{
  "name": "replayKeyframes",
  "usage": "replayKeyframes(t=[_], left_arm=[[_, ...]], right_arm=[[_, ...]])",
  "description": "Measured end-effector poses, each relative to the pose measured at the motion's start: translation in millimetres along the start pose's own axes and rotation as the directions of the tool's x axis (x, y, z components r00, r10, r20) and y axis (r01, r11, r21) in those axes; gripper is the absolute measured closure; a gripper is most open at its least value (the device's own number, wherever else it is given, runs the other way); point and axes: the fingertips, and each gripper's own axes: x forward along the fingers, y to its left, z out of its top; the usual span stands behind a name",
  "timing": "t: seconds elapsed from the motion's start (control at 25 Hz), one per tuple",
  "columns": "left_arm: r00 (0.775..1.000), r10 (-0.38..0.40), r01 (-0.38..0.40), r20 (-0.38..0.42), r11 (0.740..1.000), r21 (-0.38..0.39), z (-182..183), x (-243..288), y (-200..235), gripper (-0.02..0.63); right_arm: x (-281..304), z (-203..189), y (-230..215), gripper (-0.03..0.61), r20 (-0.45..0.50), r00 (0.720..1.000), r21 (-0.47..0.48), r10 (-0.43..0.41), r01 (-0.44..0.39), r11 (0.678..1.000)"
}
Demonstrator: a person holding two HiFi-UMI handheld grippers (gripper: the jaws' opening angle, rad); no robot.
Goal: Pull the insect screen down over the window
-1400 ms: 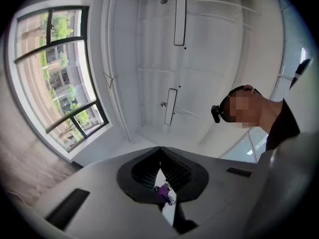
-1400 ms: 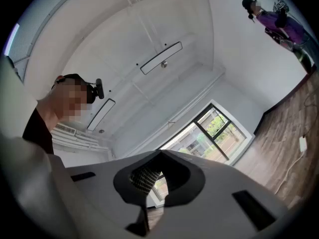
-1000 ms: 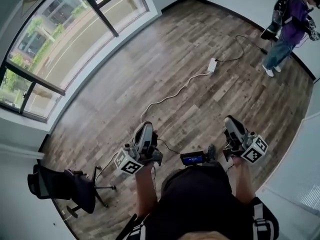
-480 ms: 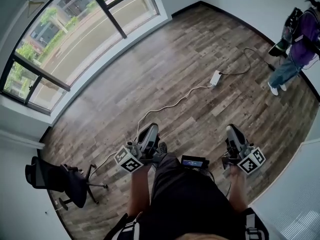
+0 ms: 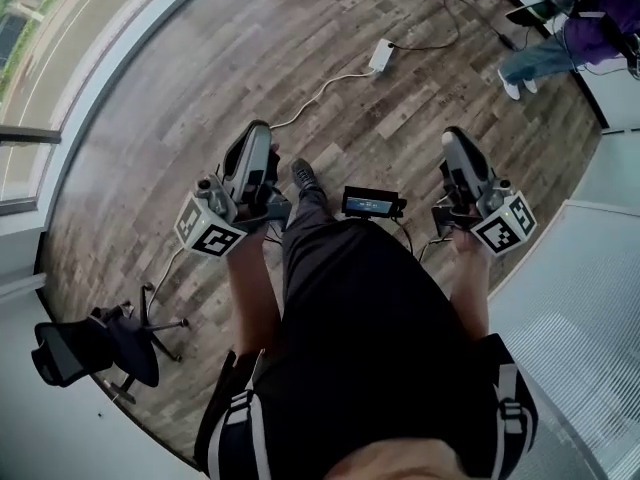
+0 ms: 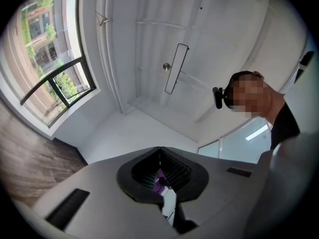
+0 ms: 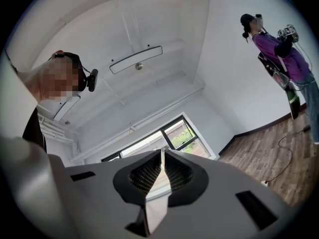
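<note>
Left gripper [image 5: 256, 140] and right gripper [image 5: 456, 148]: jaws together, empty, parked at my waist. Window [image 5: 40, 58] well apart, nothing to grip yet.

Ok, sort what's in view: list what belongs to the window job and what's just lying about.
For the job: window; left hand-held gripper; right hand-held gripper, both shut, empty.
Lying about: office chair; power strip; white cable; another person.
</note>
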Motion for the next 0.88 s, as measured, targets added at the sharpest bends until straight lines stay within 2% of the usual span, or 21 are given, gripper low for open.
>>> replayKeyframes(t=[0.12,0.2,0.48,0.72,0.88], left_arm=[[0.999,0.025,-0.024,0.023,0.999,-0.047,12.4,18.4,61.7,0.609],[0.998,0.051,-0.05,0.03,0.997,-0.055,34.3,28.2,99.9,0.609],[0.99,0.136,-0.136,0.019,0.991,0.013,113.6,37.6,236.2,0.609],[0.973,0.232,-0.232,0.019,0.973,0.014,140.3,28.8,312.2,0.609],[0.957,0.286,-0.288,0.043,0.957,0.046,154.4,40.2,360.3,0.609]], right_arm=[[57.8,-3.0,-19.9,0.571,-0.05,0.999,-0.014,-0.018,0.018,1.0],[107.7,-4.0,-28.2,0.571,-0.072,0.997,-0.014,-0.007,0.006,1.0],[280.3,-44.0,-65.1,0.571,-0.128,0.991,0.051,0.049,-0.042,0.998],[361.1,-95.1,-88.9,0.571,-0.215,0.973,0.129,0.085,-0.058,0.99],[424.9,-112.7,-134.6,0.571,-0.256,0.959,0.152,0.119,-0.082,0.985]])
